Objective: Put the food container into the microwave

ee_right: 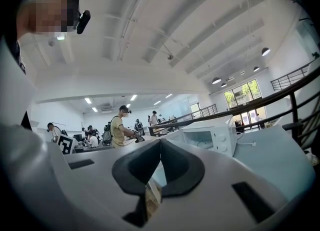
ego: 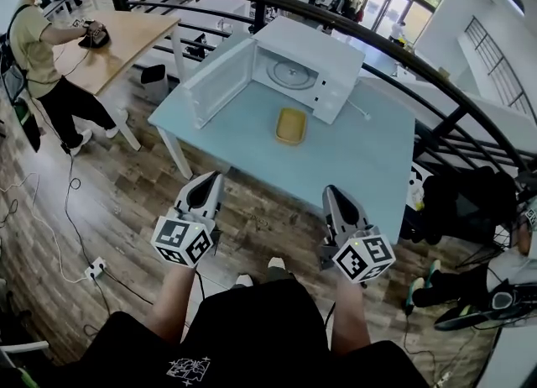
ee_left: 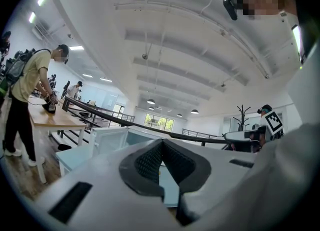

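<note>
A shallow yellow food container (ego: pixel 290 126) lies on the light-blue table (ego: pixel 369 168), just in front of the white microwave (ego: pixel 312 63). The microwave's door (ego: pixel 220 71) stands swung open to the left, and the turntable shows inside. My left gripper (ego: pixel 209 180) and right gripper (ego: pixel 333 193) hover side by side over the wooden floor, short of the table's near edge and well back from the container. Both are shut with nothing in them. In the left gripper view the gripper (ee_left: pixel 161 143) points at the door (ee_left: pixel 107 140). The right gripper view shows the gripper (ee_right: pixel 160 143) below the microwave (ee_right: pixel 207 136).
A curved black railing (ego: pixel 352 29) runs behind the table. A person (ego: pixel 38 50) works at a wooden table (ego: pixel 126 38) at the back left. Cables and a power strip (ego: pixel 94 267) lie on the floor at left. Dark bags (ego: pixel 470 201) sit right of the table.
</note>
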A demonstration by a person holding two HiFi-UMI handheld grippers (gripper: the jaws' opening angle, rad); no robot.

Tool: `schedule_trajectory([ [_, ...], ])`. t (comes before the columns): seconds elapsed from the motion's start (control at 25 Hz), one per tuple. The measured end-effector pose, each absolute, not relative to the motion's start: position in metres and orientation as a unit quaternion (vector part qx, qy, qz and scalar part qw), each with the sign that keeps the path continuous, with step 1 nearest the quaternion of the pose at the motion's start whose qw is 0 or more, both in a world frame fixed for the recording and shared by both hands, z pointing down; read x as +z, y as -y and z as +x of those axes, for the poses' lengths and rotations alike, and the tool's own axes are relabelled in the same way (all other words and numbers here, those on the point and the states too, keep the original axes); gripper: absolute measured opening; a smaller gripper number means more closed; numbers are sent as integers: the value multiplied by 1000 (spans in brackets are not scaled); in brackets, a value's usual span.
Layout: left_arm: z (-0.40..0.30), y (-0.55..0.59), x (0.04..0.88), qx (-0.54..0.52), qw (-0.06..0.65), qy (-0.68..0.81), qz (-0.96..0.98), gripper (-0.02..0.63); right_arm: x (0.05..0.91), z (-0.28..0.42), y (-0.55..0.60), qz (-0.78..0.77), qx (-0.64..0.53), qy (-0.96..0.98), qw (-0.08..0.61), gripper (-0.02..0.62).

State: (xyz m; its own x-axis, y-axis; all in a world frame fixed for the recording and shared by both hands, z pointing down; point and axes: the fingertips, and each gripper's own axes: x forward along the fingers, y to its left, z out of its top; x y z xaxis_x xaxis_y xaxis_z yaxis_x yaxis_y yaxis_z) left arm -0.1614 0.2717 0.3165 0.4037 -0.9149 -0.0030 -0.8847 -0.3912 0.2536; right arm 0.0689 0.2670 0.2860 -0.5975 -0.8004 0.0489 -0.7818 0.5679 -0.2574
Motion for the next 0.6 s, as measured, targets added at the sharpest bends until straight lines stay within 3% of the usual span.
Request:
schedule_trajectory([
  [0.6,-163,-239,326,-62,110,546,828,8,303,57,-226,-429,-148,-891,33,6],
])
